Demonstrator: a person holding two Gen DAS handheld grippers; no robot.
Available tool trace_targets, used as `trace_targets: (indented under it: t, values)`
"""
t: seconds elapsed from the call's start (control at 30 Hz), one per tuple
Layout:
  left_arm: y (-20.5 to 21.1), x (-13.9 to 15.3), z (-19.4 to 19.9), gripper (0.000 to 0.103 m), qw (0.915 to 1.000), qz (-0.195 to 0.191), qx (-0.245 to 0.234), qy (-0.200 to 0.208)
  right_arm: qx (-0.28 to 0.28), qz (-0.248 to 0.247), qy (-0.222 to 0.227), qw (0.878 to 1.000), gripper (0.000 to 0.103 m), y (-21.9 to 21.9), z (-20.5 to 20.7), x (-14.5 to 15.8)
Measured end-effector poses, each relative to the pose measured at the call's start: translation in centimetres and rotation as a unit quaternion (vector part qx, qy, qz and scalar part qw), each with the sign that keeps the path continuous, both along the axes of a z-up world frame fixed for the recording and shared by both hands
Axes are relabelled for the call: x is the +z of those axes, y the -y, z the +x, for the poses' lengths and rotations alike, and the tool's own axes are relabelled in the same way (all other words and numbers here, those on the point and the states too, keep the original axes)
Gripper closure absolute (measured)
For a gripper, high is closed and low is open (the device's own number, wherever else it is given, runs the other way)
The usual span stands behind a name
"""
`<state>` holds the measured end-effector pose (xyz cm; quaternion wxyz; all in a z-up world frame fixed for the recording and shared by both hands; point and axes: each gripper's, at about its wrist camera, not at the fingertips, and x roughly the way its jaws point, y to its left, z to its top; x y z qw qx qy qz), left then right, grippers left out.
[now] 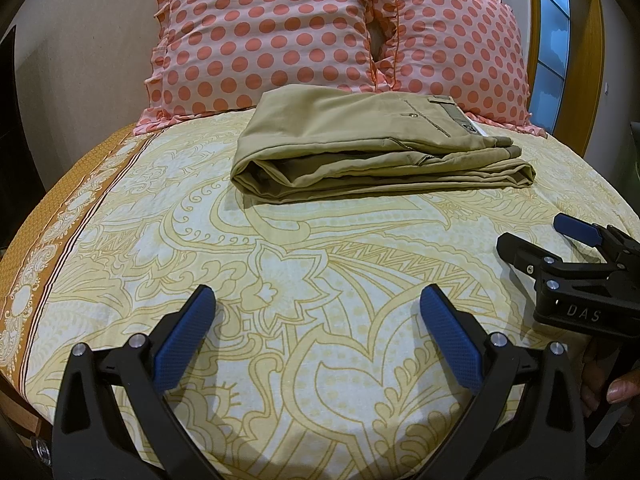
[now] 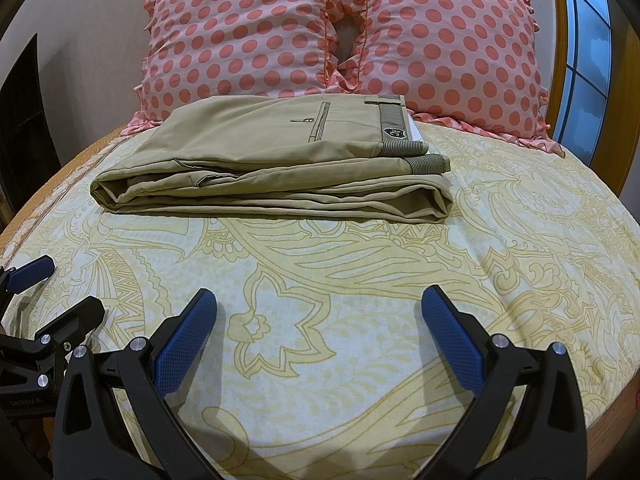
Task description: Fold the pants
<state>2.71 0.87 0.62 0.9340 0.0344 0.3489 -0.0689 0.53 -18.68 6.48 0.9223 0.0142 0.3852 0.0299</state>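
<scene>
Khaki pants (image 2: 272, 160) lay folded far on the bed (image 2: 360, 280); both hand-held grippers, left (image 1: 318, 300) and right (image 2: 319, 300), hung open, empty; best left undisturbed.

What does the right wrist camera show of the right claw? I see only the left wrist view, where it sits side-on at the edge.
Observer: The right claw is wide open over the bedsheet and holds nothing.
Operator: Is the waistband clearer there?
Observer: Yes. The folded pants show a dark shield badge on the striped waistband.
Operator: Is my left claw in that picture?
Observer: Partly. The left claw shows at the left edge, short of the pants.
</scene>
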Motion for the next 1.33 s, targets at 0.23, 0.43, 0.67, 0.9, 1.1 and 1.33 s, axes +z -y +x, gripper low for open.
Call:
trace_targets:
  t: [0.23,0.43,0.67,0.9,1.1,1.33]
  values:
    - [-0.05,0.17,0.11,0.002,1.0,0.002,0.001,-0.002,0.0,0.0,0.0,1.0,0.001,0.03,0.01,-0.02]
    - [-0.14,0.14,0.08,0.002,1.0,0.0,0.002,0.004,0.0,0.0,0.0,1.0,0.001,0.05,-0.01,-0.04]
    - [-0.12,0.18,0.16,0.002,1.0,0.0,0.003,0.005,0.001,0.0,0.001,1.0,0.001,0.08,-0.04,-0.02]
    - [-0.16,0.14,0.15,0.002,1.0,-0.001,0.004,0.005,0.001,0.0,0.001,1.0,0.001,0.1,-0.01,-0.03]
    - [-0.3,0.19,0.24,0.002,1.0,0.0,0.004,0.008,0.001,0.0,0.001,1.0,0.001,0.11,-0.02,-0.02]
    - [-0.22,0.18,0.27,0.002,1.0,0.0,0.004,0.008,0.001,0.0,0.001,1.0,0.001,0.09,0.01,-0.05]
